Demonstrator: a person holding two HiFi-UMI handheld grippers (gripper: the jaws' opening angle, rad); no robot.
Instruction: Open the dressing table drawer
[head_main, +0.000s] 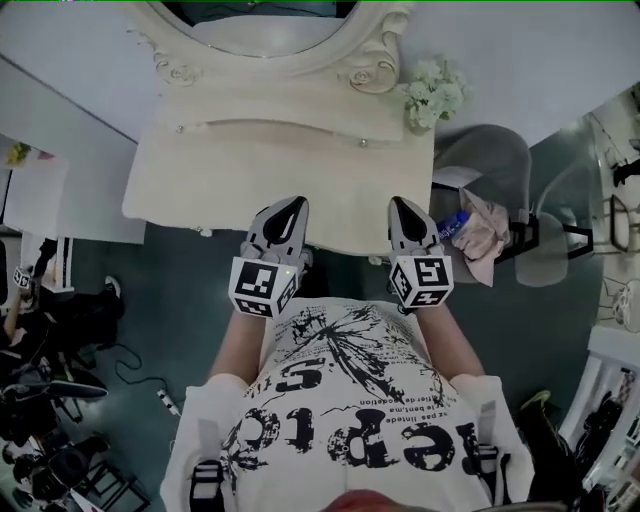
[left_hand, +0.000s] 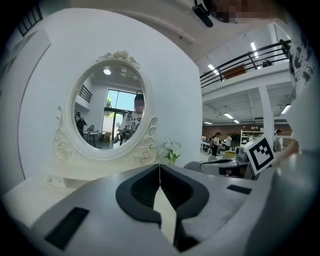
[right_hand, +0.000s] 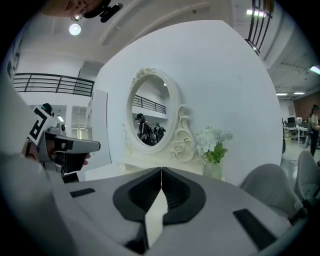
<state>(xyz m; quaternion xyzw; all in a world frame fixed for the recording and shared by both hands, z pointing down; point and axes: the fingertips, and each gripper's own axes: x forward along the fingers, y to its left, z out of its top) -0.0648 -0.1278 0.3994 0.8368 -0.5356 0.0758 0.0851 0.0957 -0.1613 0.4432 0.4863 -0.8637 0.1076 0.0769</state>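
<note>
Cream-white dressing table (head_main: 200, 190) stands right in front of me against the wall, with an oval mirror (left_hand: 110, 107) at the back.

Progress: nothing done, as far as I can see.
- The drawer tier (head_main: 270, 135) under the mirror looks flush. Its small knobs (head_main: 362, 143) are untouched.
- Two more small front knobs (head_main: 204, 231) poke out below the near edge of the top, so there may be a front drawer too.
- That drawer's face is hidden from the head view, so I can't tell if it's closed.
- All steps remain: reach a knob, clamp it, pull toward me.

Left tongs (head_main: 293, 205): jaws together, meeting along a thin seam, nothing between them. The tip hangs over the near edge of the top and touches nothing I can make out.

Right tongs (head_main: 403, 205): same, jaws fully together and empty. They sit further right over the near edge, roughly level with the left.

Both point toward the mirror.

My read: the jaws must come apart before either can take a knob. The right one is closer to the white flowers (head_main: 432, 92), so I'd keep clear of those.
</note>
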